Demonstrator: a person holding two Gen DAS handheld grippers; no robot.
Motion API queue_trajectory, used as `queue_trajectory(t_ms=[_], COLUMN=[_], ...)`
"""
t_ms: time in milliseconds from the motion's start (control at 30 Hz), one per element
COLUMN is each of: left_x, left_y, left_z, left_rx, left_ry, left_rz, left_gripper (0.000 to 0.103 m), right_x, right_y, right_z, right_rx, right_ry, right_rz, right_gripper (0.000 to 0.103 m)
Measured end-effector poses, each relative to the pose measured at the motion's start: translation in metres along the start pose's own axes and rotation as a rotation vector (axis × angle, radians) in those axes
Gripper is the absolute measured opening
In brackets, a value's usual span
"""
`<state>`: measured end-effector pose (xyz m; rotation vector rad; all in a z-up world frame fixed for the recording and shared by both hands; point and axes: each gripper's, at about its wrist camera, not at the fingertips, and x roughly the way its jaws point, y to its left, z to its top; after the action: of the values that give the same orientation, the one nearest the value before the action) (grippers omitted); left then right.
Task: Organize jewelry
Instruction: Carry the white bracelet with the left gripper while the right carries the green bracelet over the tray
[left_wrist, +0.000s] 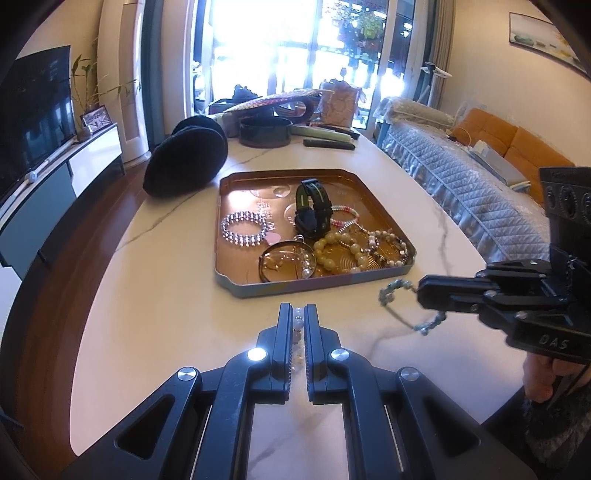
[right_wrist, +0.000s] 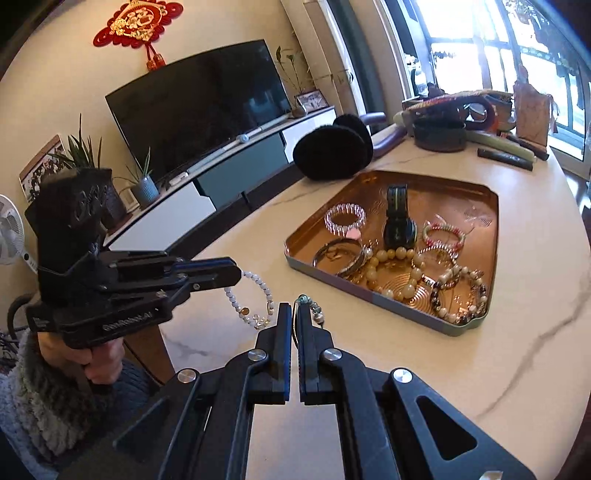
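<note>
Jewelry fills a copper-coloured tray (left_wrist: 236, 184) that stands on the pale marble bench (left_wrist: 155, 302), ahead of the left tool (left_wrist: 298, 314). In the left wrist view this tool is closed on a white bead bracelet (left_wrist: 297, 325), whose beads show between the two fingers. To its right the right tool (left_wrist: 419, 290) points sideways and grips a green bead bracelet (left_wrist: 395, 288), which hangs from its tip above the bench, near the front edge of the tray. Inside the tray lie a black watch (left_wrist: 313, 208), a silver bead bracelet (left_wrist: 244, 228) and yellow beads (left_wrist: 332, 254). Black earmuffs (left_wrist: 188, 155) sit beyond the tray, to its left.

In the right wrist view the right tool (right_wrist: 294, 314) is closed on the green bead bracelet (right_wrist: 314, 308), of which only a few beads show at its tip. The left tool (right_wrist: 238, 273) comes from the left side and holds the white bead bracelet (right_wrist: 255, 295) as a loop hanging just beside the right tool's fingers. The tray (right_wrist: 369, 286) is ahead and to the right, apart from both tools.
</note>
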<state>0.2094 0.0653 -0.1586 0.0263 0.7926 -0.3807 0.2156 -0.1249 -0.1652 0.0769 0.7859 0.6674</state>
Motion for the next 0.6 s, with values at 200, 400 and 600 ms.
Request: queue_trajectory(t_ms=[200,400,600], left_x=[-0.013,-0.047,-0.105], left_y=[-0.016,-0.038,-0.046], left_z=[0.003,0.019,0.052], left_rx=[0.012,0.025,-0.031], left_ry=[-0.032,-0.111,-0.224], left_rz=[0.023,0.017,-0.019], left_gripper=[0.006,0.006,0.006], right_x=[-0.026,-0.066,-0.121], right_y=[0.017,0.034,0.050], right_z=[0.011,0.029,0.057], right_rx=[-0.039,-0.069,-0.094], right_ry=[-0.082,-0.168,-0.270], right_rz=[-0.049,-0.106,-0.134], right_gripper=[0.002,0.002,0.002])
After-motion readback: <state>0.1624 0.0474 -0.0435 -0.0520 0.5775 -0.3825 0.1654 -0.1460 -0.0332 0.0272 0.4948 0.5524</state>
